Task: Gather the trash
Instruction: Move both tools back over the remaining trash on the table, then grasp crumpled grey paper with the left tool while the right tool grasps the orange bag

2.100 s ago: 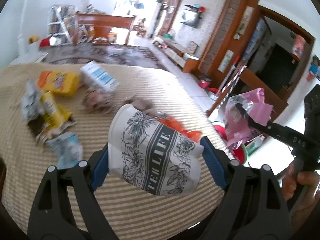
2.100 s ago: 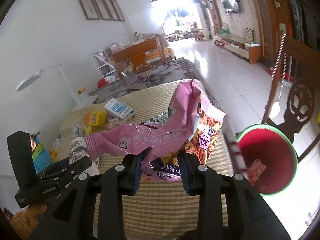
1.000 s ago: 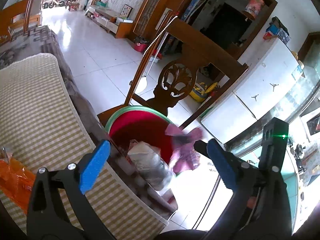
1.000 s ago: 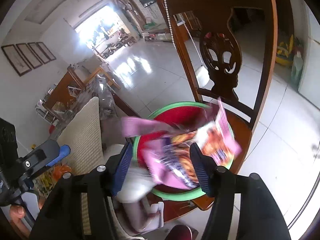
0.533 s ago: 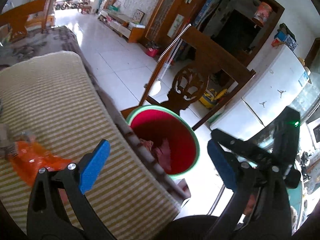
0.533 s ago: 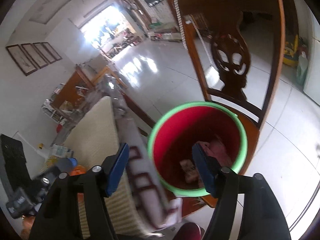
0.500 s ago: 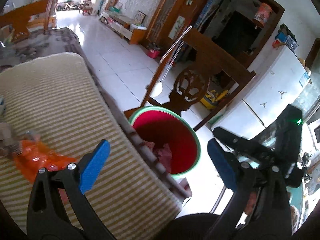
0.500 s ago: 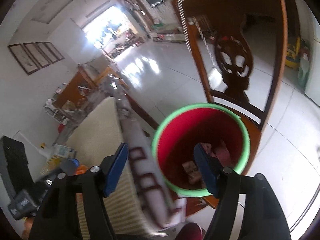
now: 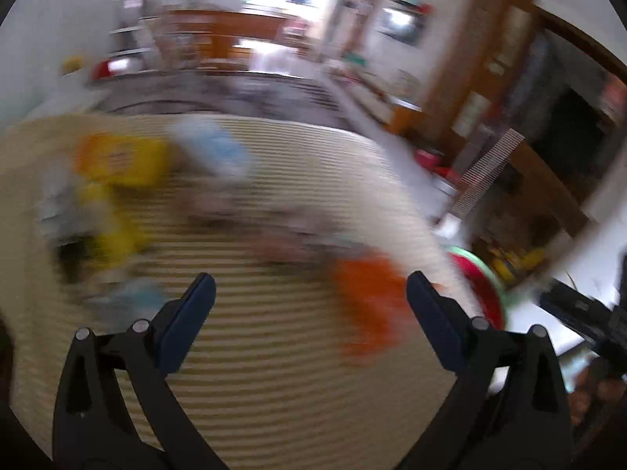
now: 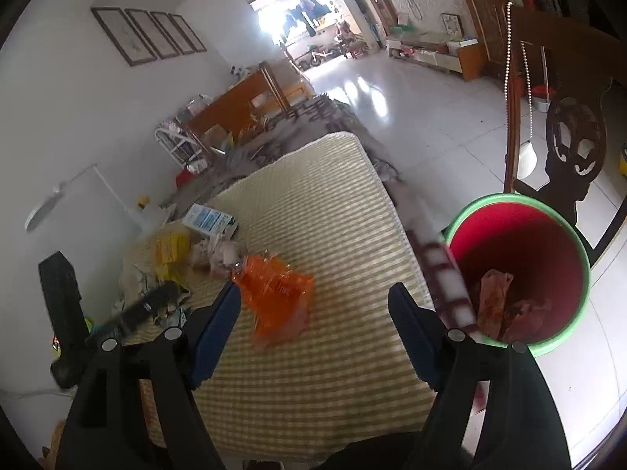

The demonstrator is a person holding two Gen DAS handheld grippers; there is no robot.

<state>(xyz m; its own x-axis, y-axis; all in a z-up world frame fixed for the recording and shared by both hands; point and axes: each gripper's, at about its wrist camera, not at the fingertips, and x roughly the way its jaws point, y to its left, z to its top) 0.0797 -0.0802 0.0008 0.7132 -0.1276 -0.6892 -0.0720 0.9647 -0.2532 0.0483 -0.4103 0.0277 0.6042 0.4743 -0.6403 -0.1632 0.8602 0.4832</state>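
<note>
An orange plastic wrapper (image 10: 276,297) lies on the striped mat (image 10: 321,211), and it shows blurred in the left wrist view as the orange wrapper (image 9: 368,305). My right gripper (image 10: 313,301) hangs above the mat's near end, its jaws opening with nothing held between them. My left gripper (image 9: 309,293) is open and empty over the mat (image 9: 274,372); it also appears at the left as the left gripper (image 10: 129,313). Yellow packets (image 10: 170,248), a blue-white carton (image 10: 209,221) and other wrappers lie at the mat's far left. The red bin with a green rim (image 10: 521,270) stands at the right, pink wrappers inside.
A dark carved wooden chair (image 10: 568,125) stands behind the bin. A beaded cord (image 10: 507,58) hangs beside it. White tiled floor spreads beyond the mat's right edge. A wooden bench and shelves stand at the far end of the room.
Both grippers swung left from the bin back over the mat. The left view is now blurred by the swing. The right jaws stand wider, with nothing in them.
</note>
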